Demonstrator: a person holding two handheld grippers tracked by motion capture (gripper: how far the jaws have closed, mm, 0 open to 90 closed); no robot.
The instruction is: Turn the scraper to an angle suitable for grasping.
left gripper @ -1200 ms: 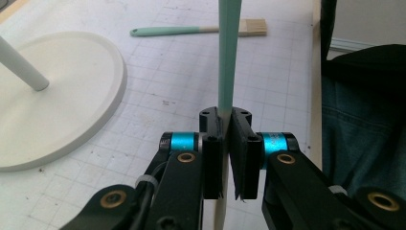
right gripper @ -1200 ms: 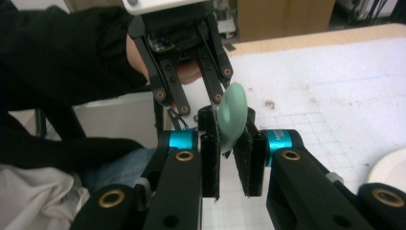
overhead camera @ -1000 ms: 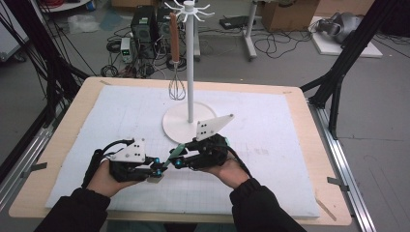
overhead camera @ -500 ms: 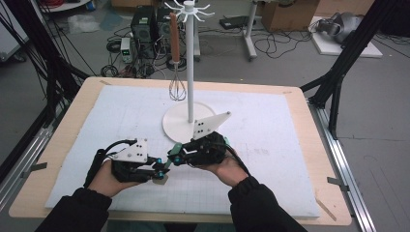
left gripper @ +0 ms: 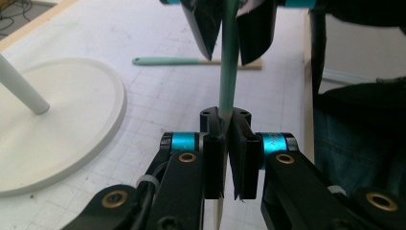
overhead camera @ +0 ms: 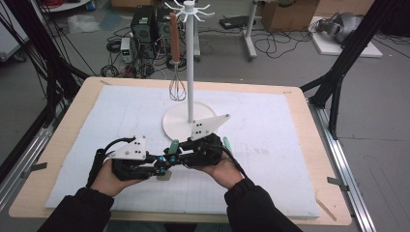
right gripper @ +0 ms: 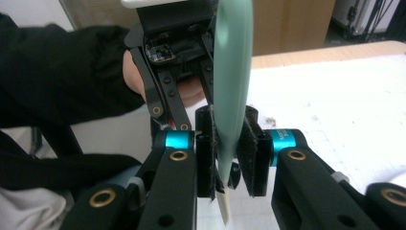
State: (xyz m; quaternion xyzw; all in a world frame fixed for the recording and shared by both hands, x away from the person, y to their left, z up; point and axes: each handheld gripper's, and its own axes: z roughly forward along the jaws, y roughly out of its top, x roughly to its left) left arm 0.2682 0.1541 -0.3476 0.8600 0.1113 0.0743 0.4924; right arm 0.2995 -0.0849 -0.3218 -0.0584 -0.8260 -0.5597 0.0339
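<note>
A mint-green utensil (left gripper: 229,72) with a pale wooden end stands crossways between my two grippers near the table's front edge. My left gripper (overhead camera: 162,167) is shut on its thin handle (left gripper: 225,108), with the pads pressed tight together around it. Facing it, my right gripper (overhead camera: 172,157) holds the broader part of the same handle (right gripper: 231,86) between its pads. Its jaws have just been opening slightly, and both pads (right gripper: 207,143) still touch the handle. A person's hands hold both grippers.
A white rack (overhead camera: 189,58) rises from a round base (overhead camera: 175,123) behind the grippers, and a wooden-handled whisk (overhead camera: 176,84) hangs from it. A second green-handled utensil (left gripper: 167,61) lies flat on the white mat (overhead camera: 270,125) by the right hand.
</note>
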